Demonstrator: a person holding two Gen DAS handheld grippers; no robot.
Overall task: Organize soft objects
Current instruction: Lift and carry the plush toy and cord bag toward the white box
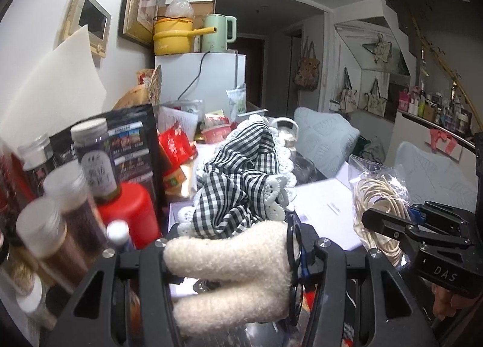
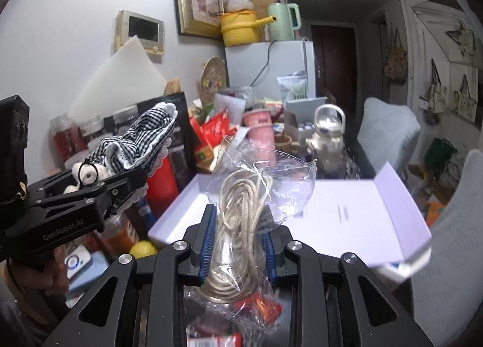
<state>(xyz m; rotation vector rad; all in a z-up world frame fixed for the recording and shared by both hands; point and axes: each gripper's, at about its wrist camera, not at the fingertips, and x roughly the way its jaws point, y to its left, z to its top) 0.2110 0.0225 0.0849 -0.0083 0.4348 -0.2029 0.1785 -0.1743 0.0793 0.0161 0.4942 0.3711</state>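
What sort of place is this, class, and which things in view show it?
Probably a cluttered home kitchen or dining corner: a fridge with a yellow pot and kettle on top, and jars and snack packets crowding the table.

We read "DAS" in pale capitals on the black body of the right tool [image 1: 383,221], seen from the left wrist view. We read "GenRobot.AI" on the side of the left tool [image 2: 126,184], seen from the right wrist view. The yellow pot [image 1: 172,34] on the fridge carries a word ending in "ooker". Print on the dark-lidded jar [image 1: 96,162] and black pouch [image 1: 132,141] is too blurred to read.
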